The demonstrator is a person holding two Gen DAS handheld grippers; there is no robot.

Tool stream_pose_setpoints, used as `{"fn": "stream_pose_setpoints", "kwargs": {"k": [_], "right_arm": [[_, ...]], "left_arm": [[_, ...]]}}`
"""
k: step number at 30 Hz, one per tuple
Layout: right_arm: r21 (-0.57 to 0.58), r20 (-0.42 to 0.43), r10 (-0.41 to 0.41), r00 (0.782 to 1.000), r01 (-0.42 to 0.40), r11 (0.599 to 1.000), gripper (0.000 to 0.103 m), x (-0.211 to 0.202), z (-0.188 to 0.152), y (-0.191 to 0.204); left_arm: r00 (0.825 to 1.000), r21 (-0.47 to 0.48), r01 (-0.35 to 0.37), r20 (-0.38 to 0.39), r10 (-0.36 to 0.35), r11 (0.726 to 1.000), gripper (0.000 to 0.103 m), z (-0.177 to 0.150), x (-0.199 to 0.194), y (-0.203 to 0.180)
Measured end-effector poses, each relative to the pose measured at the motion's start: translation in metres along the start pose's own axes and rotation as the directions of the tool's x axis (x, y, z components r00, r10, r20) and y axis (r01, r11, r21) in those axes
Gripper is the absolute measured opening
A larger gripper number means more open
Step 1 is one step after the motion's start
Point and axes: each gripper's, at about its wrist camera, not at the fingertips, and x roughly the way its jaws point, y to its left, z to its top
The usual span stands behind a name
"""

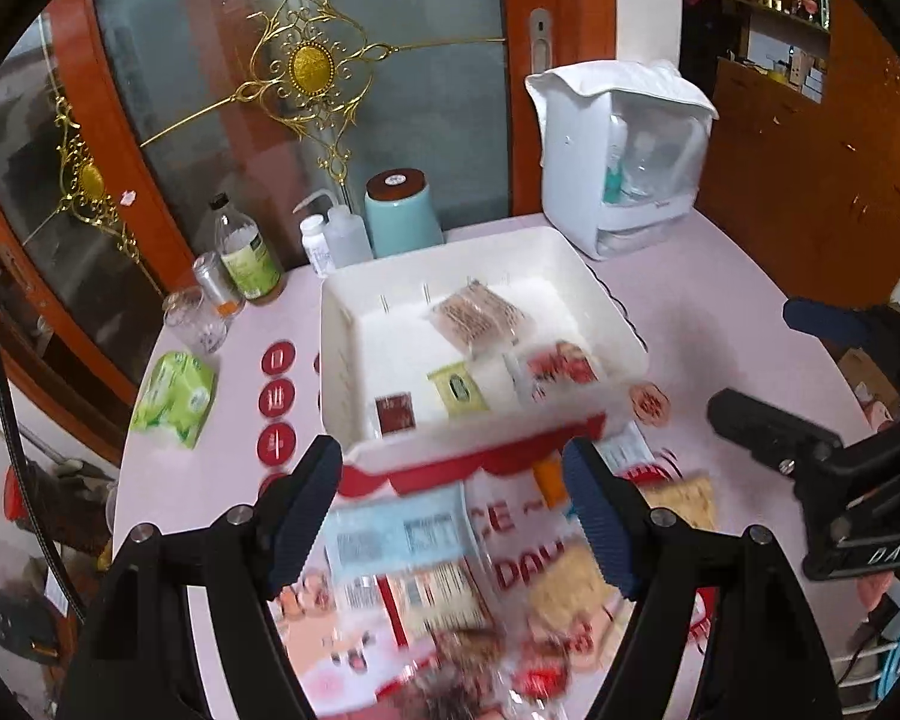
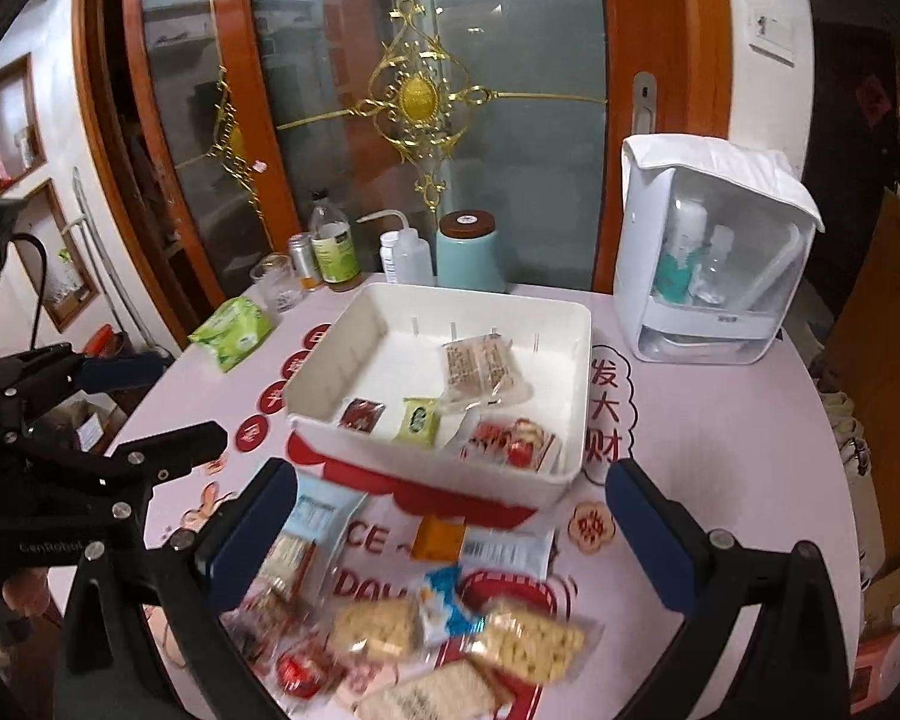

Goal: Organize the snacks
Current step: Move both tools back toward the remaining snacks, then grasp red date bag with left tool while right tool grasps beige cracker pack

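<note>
A white tray (image 1: 450, 243) (image 2: 480, 291) stands mid-table. It holds a brown cracker pack (image 1: 480, 315) (image 2: 477, 363), a green packet (image 1: 457, 387) (image 2: 419, 420), a dark red packet (image 1: 395, 411) (image 2: 361, 414) and a red-and-white pack (image 1: 561, 366) (image 2: 510, 438). In front of it lies a loose pile of snack packs (image 1: 450, 576) (image 2: 390, 624), blurred in the left wrist view. My left gripper (image 1: 453, 516) (image 2: 168, 408) hovers open above the pile's left part, holding nothing. My right gripper (image 2: 453, 534) (image 1: 774, 372) hangs open over the pile's right part, also with nothing in it.
Behind the tray stand a teal canister (image 2: 471, 255), a squeeze bottle (image 2: 411, 258), a green-labelled bottle (image 2: 333, 252) and a glass (image 2: 276, 285). A green tissue pack (image 2: 231, 333) lies at the left. A white appliance (image 2: 714, 264) fills the back right corner. The round table's edge (image 2: 840, 480) curves at the right.
</note>
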Motion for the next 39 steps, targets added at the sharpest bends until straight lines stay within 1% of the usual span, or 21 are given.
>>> {"fn": "stream_pose_setpoints", "kwargs": {"k": [4, 8, 10, 11, 12, 15, 18, 20, 23, 26, 30, 33, 36, 39], "right_arm": [[-0.007, 0.037, -0.009, 0.999, 0.009, 1.000, 0.103, -0.035, -0.023, 0.003], [-0.043, 0.064, -0.024, 0.998, 0.027, 0.999, 0.103, -0.063, -0.045, 0.007], [-0.062, 0.076, -0.026, 0.997, 0.031, 0.998, 0.103, -0.074, -0.055, 0.010], [-0.068, 0.079, -0.031, 0.996, 0.037, 0.997, 0.103, -0.079, -0.061, 0.011], [-0.071, 0.083, -0.033, 0.996, 0.039, 0.997, 0.103, -0.084, -0.065, 0.012], [-0.046, 0.094, -0.042, 0.995, 0.046, 0.998, 0.103, -0.094, -0.081, 0.010], [-0.007, 0.087, -0.056, 0.995, 0.057, 0.998, 0.103, -0.097, -0.097, 0.003], [0.009, 0.074, -0.052, 0.996, 0.052, 0.999, 0.103, -0.095, -0.106, -0.001], [0.037, 0.047, -0.056, 0.997, 0.054, 0.998, 0.103, -0.091, -0.120, -0.008], [0.070, 0.006, -0.054, 0.999, 0.054, 0.996, 0.103, -0.082, -0.133, -0.014], [0.103, -0.038, -0.042, 0.998, 0.046, 0.994, 0.103, -0.069, -0.147, -0.015], [0.121, -0.080, -0.031, 0.996, 0.041, 0.992, 0.103, -0.054, -0.155, -0.013], [0.144, -0.138, -0.023, 0.990, 0.043, 0.989, 0.103, -0.035, -0.162, -0.009], [0.176, -0.210, -0.014, 0.978, 0.052, 0.983, 0.103, -0.011, -0.172, -0.006]], "left_arm": [[0.999, -0.028, 0.033, 0.008, -0.033, 0.999, 0.076, -0.030, -0.036, -0.008], [0.999, -0.024, 0.036, 0.026, -0.035, 0.999, 0.076, -0.057, -0.061, -0.019], [0.999, -0.007, 0.035, 0.040, -0.035, 0.999, 0.079, -0.072, -0.076, -0.028], [0.998, -0.006, 0.032, 0.045, -0.032, 0.999, 0.083, -0.077, -0.080, -0.030], [0.998, -0.006, 0.031, 0.054, -0.031, 0.999, 0.085, -0.083, -0.086, -0.033], [0.995, -0.016, 0.044, 0.089, -0.043, 0.999, 0.085, -0.103, -0.103, -0.041], [0.991, -0.042, 0.015, 0.136, -0.009, 0.999, 0.085, -0.123, -0.116, -0.046], [0.988, -0.071, -0.007, 0.152, 0.018, 0.997, 0.085, -0.138, -0.119, -0.045], [0.989, -0.124, 0.002, 0.145, 0.016, 0.992, 0.085, -0.160, -0.115, -0.040], [0.994, -0.163, 0.012, 0.111, 0.006, 0.987, 0.085, -0.181, -0.103, -0.034], [0.999, -0.158, -0.004, 0.046, 0.011, 0.987, 0.085, -0.200, -0.080, -0.033], [1.000, -0.160, 0.003, 0.003, -0.003, 0.987, 0.085, -0.212, -0.062, -0.035], [0.999, -0.172, 0.015, -0.030, -0.021, 0.985, 0.085, -0.220, -0.043, -0.037], [0.998, -0.174, 0.022, -0.060, -0.033, 0.984, 0.085, -0.223, -0.024, -0.040]]}}
